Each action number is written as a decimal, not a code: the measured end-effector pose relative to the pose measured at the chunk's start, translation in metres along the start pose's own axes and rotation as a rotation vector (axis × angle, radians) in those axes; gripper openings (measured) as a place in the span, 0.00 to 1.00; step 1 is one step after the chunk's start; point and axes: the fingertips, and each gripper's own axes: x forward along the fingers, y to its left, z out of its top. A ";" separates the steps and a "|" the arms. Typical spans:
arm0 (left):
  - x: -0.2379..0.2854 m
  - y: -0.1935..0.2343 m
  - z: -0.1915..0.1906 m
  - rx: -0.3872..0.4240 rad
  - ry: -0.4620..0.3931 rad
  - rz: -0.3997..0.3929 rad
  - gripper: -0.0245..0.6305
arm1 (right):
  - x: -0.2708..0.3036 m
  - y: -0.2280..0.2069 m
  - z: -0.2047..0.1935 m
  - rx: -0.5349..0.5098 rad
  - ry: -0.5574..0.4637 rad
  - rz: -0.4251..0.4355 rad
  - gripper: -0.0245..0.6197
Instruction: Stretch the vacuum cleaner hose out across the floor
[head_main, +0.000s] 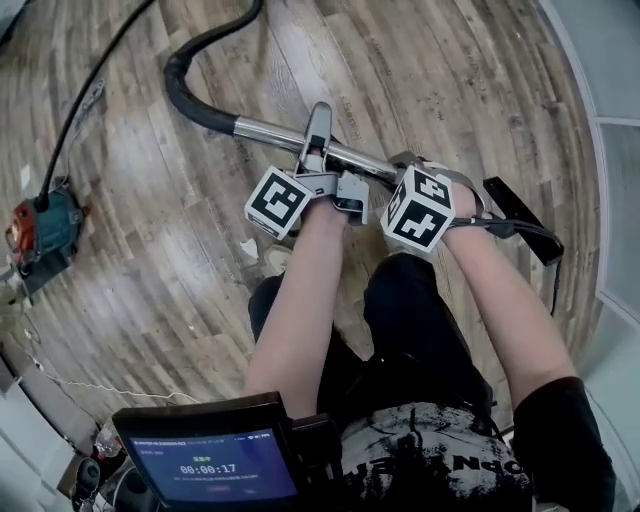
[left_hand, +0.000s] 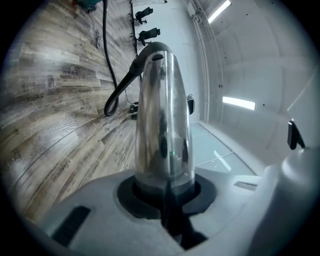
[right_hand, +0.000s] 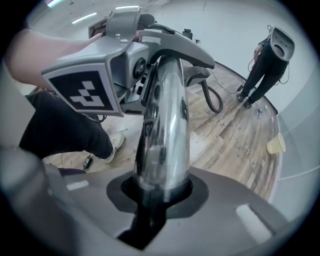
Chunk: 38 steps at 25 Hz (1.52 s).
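timer 00:00:17, on blue screen (head_main: 215, 468)

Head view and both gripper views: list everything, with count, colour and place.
metal tube: one, chrome, off the floor in both claws
hose: one, black, from the tube's end away across the floor
vacuum cleaner: one, teal and red, floor at far left
paper cup: one, tan, on the floor
bystander: one, dark clothes, standing far off
screen: one, black, in front of the wearer's torso
left claw: one, grey, shut on the tube
right claw: one, grey, shut on the tube
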 end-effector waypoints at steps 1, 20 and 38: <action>-0.001 -0.023 -0.008 0.011 0.013 0.009 0.12 | -0.025 0.003 -0.001 0.005 -0.003 0.010 0.16; -0.088 -0.290 -0.217 0.232 0.275 0.138 0.14 | -0.338 0.145 -0.100 0.213 -0.164 0.294 0.16; -0.127 -0.312 -0.260 0.204 0.502 -0.038 0.12 | -0.362 0.189 -0.116 0.356 -0.242 0.198 0.25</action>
